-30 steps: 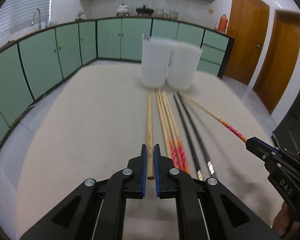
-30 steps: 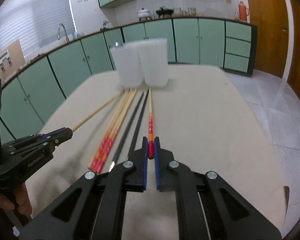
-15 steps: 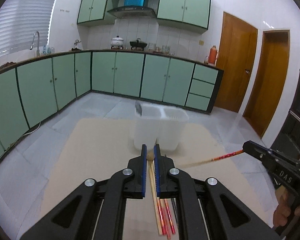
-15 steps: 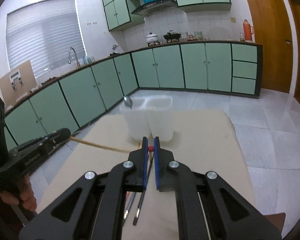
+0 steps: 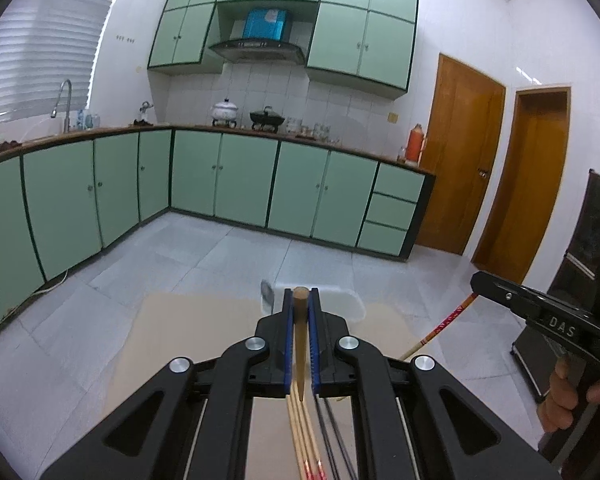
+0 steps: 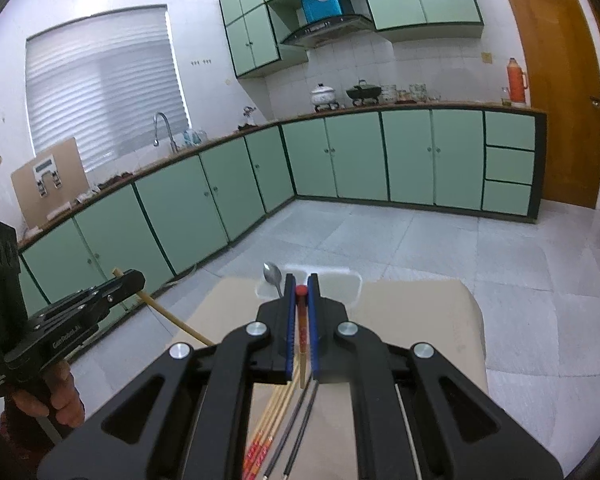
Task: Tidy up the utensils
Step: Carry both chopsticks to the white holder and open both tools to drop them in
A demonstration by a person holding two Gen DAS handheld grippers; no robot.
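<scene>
The left gripper (image 5: 300, 320) pinches a plain wooden chopstick (image 5: 300, 340) by its butt end; its long axis hangs down and back toward the camera, tip low. Ahead and below, just past the jaws, stand the two white holders (image 6: 332, 284) on the table (image 6: 420, 320), a spoon (image 6: 272, 276) in the left one. The right gripper (image 6: 300, 316) is clamped on a red-ended chopstick (image 6: 301, 332), hanging likewise. Both grippers seem about equally near; each stick likely must swing tip-first over a holder. More chopsticks (image 6: 276, 432) lie on the table below.
</scene>
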